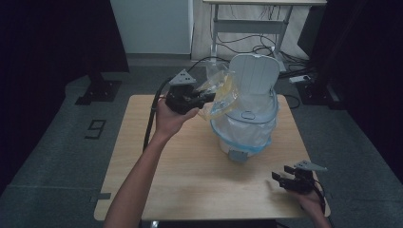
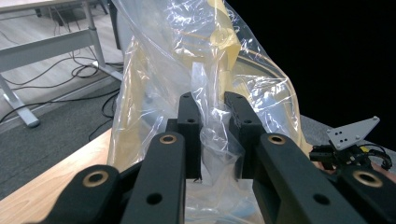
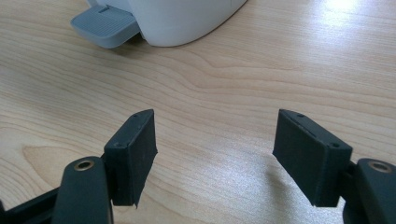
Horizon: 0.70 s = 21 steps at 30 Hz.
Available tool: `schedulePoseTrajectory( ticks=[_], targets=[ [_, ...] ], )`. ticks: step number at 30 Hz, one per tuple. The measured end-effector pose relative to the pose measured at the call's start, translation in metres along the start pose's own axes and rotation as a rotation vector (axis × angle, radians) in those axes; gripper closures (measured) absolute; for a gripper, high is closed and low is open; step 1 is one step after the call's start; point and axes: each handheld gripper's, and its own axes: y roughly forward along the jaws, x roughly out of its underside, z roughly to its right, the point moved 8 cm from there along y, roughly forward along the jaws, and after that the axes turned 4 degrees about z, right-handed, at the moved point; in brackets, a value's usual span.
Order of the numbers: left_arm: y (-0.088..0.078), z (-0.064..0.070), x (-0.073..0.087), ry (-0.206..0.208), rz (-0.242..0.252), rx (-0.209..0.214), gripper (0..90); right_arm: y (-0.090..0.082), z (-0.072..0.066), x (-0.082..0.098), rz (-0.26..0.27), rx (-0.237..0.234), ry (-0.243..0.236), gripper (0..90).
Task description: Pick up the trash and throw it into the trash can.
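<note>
Your left claw (image 1: 205,96), pinching the clear plastic bag (image 1: 219,92), holds it just left of the lined white bin's (image 1: 244,124) rim, nearer than your right claw (image 1: 281,178), spread on the surface (image 1: 190,171).

Left claw (image 1: 205,97): black body, grey three-cornered plate on top, thick black cable trailing behind. Right claw (image 3: 215,156): flat black rectangular pads on arms with brass-ringed holes. Both forearms are bare.

- Light wooden bench (image 1: 190,175), standing on grey floor (image 1: 57,156).
- White pedal bin (image 1: 244,128) stands on it, right of centre, far side, its grey pedal (image 1: 237,156) facing near.
</note>
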Motion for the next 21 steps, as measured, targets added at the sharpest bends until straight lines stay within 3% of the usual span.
schedulePoseTrajectory(
  ticks=[21],
  targets=[
    [0.057, 0.005, -0.02, 0.017, -0.026, 0.033, 77.2, -0.001, 0.003, 0.002, -0.003, -0.001, 0.014, 29.4]
  ],
)
